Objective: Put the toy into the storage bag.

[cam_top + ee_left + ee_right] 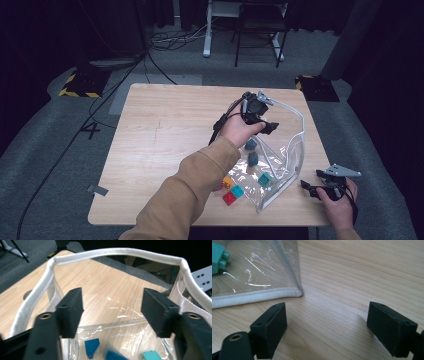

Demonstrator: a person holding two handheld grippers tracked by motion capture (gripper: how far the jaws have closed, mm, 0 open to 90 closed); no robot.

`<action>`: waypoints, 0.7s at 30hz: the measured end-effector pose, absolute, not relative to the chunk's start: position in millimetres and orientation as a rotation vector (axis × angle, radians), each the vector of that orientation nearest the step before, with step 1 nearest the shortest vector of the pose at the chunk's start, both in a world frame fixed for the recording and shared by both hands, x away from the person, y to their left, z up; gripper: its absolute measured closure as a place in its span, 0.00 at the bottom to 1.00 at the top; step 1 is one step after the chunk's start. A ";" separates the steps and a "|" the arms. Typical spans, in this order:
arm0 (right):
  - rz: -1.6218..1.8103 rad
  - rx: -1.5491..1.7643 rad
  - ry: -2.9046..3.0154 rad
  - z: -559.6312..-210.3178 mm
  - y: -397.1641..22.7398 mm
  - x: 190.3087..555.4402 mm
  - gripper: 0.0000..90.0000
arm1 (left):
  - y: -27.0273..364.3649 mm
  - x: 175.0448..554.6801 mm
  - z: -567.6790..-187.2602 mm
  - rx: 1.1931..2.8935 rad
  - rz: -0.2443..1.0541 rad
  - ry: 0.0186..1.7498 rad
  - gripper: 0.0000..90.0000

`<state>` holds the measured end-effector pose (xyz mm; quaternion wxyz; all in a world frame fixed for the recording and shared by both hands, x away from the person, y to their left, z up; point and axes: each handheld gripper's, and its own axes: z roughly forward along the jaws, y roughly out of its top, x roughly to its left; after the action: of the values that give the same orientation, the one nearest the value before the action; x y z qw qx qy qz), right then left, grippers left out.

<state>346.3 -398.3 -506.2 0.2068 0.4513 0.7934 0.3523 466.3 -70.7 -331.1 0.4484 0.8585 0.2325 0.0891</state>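
Observation:
A clear plastic pouch [280,155] with a white fabric rim lies on the right side of the wooden table [165,125], its mouth held up. My left gripper [262,125] hovers at that mouth, open with nothing between its jaws. In the left gripper view the left gripper [113,312] looks down past the white rim [117,252] at a dark blue brick [92,346] and a teal brick [152,355] inside. My right gripper [311,180] rests open near the pouch's lower right corner. In its own view the right gripper [329,327] holds nothing, just short of the pouch's corner [262,296].
An orange brick [227,181], a red brick [229,198] and a cyan brick [237,191] lie on the table left of the pouch, near the front edge. A tan sleeve [190,195] crosses the table's front. Cables and a chair stand on the floor beyond.

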 end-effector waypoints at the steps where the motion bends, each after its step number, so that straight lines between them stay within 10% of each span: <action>1: 0.981 1.257 2.210 -506.2 -398.3 346.3 0.18 | -69.7 465.8 -329.9 2.115 0.216 0.575 0.36; 21: 0.982 1.257 2.210 -506.2 -398.3 346.4 0.18 | -18.4 431.2 -297.6 2.037 0.250 0.521 0.33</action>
<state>346.4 -398.3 -506.2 0.2063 0.4513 0.7935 0.3524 431.2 -18.4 -297.6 0.4903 0.8385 0.2144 0.1029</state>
